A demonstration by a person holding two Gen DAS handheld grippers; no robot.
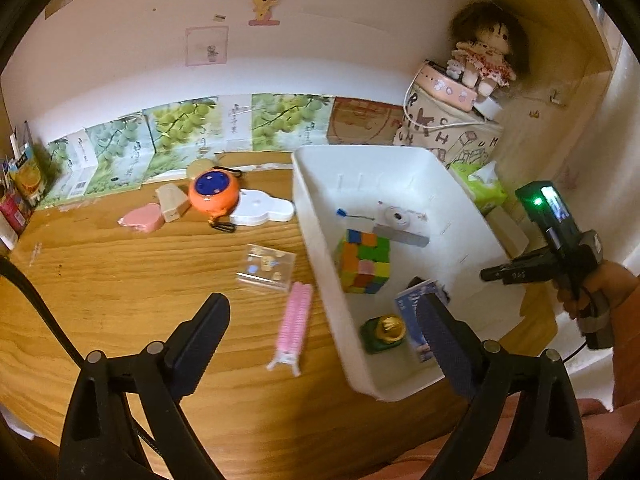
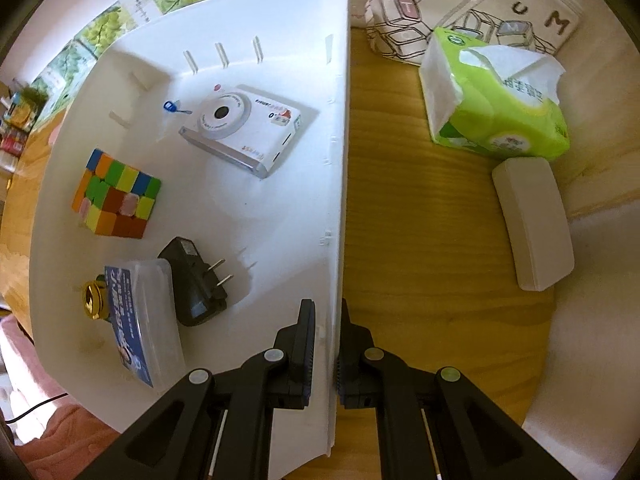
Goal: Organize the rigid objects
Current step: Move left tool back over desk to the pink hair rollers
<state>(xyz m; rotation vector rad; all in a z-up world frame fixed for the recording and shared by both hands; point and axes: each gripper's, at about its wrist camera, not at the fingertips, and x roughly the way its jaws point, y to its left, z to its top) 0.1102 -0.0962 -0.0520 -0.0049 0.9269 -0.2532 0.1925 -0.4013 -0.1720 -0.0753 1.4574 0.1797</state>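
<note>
A white bin (image 1: 316, 216) stands on the wooden table; its rim also shows in the right wrist view (image 2: 340, 128). In it lie a colour cube (image 1: 364, 266) (image 2: 116, 194), a white toy camera (image 2: 244, 126), a black plug (image 2: 196, 280), a clear box with a blue label (image 2: 140, 316) and a gold-topped green object (image 1: 386, 330). My left gripper (image 1: 324, 332) is open above a pink comb-like object (image 1: 294, 320) by the bin's left wall. My right gripper (image 2: 325, 340) is shut on the bin's right wall, one finger each side.
On the table left of the bin lie a clear card box (image 1: 266, 266), an orange round toy (image 1: 214, 192), a white mouse-shaped plate (image 1: 262, 210), a pink block (image 1: 142, 218) and a beige block (image 1: 172, 202). Right of the bin: tissue pack (image 2: 496, 108), white case (image 2: 532, 224), printed bag (image 2: 468, 4).
</note>
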